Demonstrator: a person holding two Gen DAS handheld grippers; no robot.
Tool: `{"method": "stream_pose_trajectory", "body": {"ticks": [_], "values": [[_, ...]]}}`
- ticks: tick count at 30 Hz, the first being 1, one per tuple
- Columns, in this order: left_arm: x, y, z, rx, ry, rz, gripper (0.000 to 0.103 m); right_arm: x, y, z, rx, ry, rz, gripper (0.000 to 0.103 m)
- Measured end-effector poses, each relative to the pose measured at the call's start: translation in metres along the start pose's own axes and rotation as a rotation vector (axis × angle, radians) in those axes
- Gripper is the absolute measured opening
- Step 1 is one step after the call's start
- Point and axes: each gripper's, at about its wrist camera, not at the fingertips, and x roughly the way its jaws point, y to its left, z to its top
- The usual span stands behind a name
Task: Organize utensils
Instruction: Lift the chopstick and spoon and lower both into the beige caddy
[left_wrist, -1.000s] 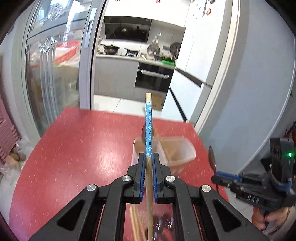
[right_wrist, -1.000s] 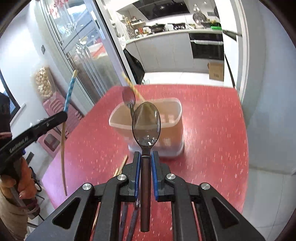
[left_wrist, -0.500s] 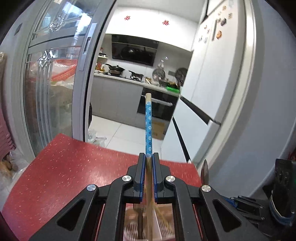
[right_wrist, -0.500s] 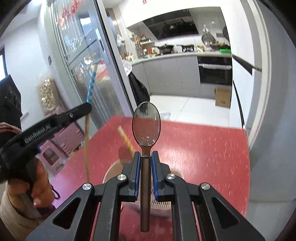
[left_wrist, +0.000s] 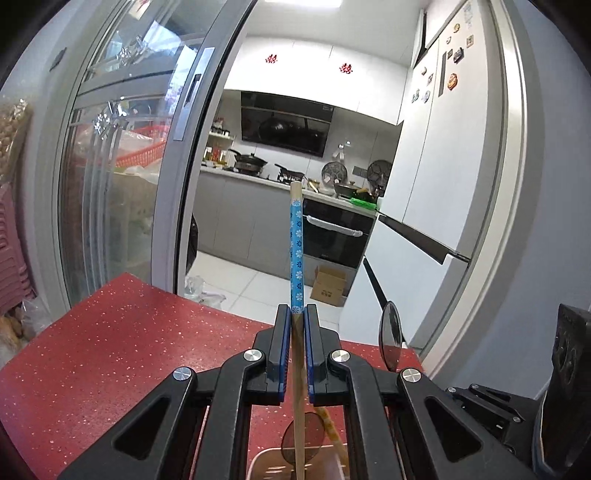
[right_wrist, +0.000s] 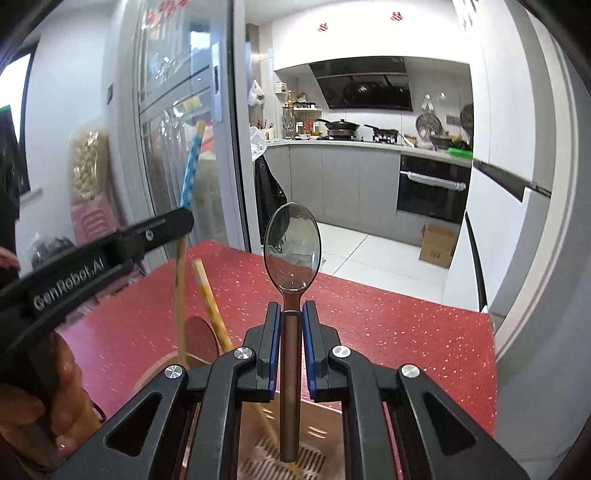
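Note:
My left gripper (left_wrist: 295, 314) is shut on a wooden chopstick (left_wrist: 296, 243) with a blue flowered top. It stands upright, and its lower end reaches down into a translucent utensil container (left_wrist: 264, 459) directly below. My right gripper (right_wrist: 291, 310) is shut on the handle of a metal spoon (right_wrist: 291, 254), bowl up, its handle end hanging over the same container (right_wrist: 325, 417). Inside the container lean a yellowish chopstick (right_wrist: 208, 299) and a dark spoon (right_wrist: 199, 339). The left gripper (right_wrist: 177, 223) with its chopstick (right_wrist: 190, 173) shows at the left of the right wrist view.
The container sits on a red speckled table (left_wrist: 110, 350) beside a glass sliding door (left_wrist: 122, 184). Beyond the table's far edge lie the kitchen floor, a cardboard box (left_wrist: 328, 286) and a white fridge (left_wrist: 436, 184). A person's hand (right_wrist: 44, 398) holds the left gripper.
Both grippers have moved forward until the container lies beneath their fingers, and both views have tipped up toward the kitchen. The chopstick and spoon stay gripped.

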Motion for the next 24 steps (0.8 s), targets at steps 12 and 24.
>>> {"method": "stream_pose_trajectory", "body": {"ticks": [12,24], "values": [[-0.006,0.004,-0.030,0.037,0.018,0.048,0.035,-0.001,0.019,-0.032,-0.118,0.002,-0.003,0.012],[-0.024,0.006,-0.032,0.056,0.055,0.072,0.035,0.002,0.019,-0.039,-0.097,0.076,0.023,0.013]]}}
